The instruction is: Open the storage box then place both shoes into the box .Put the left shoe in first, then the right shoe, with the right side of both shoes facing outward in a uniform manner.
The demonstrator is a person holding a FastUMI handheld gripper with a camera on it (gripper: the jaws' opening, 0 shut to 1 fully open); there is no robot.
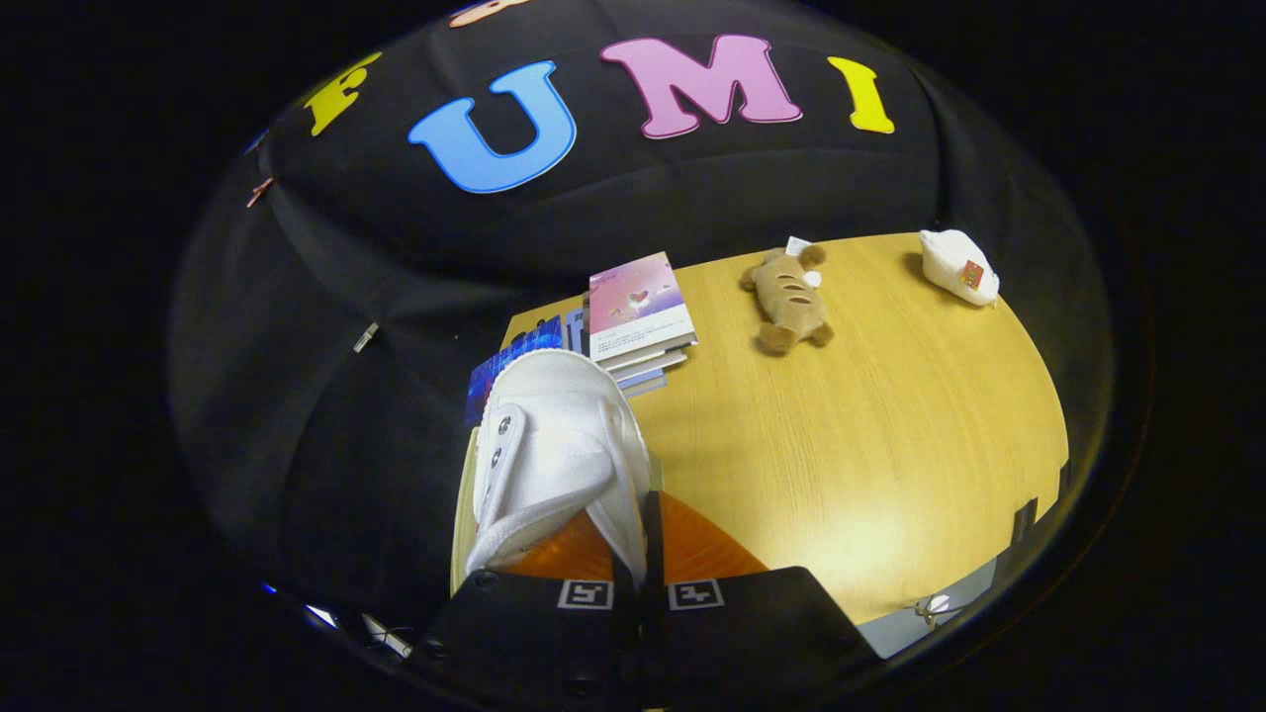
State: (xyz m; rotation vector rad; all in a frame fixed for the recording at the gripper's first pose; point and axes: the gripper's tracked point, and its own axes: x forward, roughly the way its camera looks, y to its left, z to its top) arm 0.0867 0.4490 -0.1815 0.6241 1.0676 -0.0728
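I have the gripper (641, 554) closed on the white canvas lace-up shoe (556, 450), its orange fingers (692, 549) pinching the shoe's side wall. It hangs over the yellow wooden table (870, 435), near a stack of books (638, 316).

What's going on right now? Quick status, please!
Gripper shut on white shoe, pinching its side wall, lifted over the table. Books just beyond the toe; plush toy farther off. Nothing blocking.
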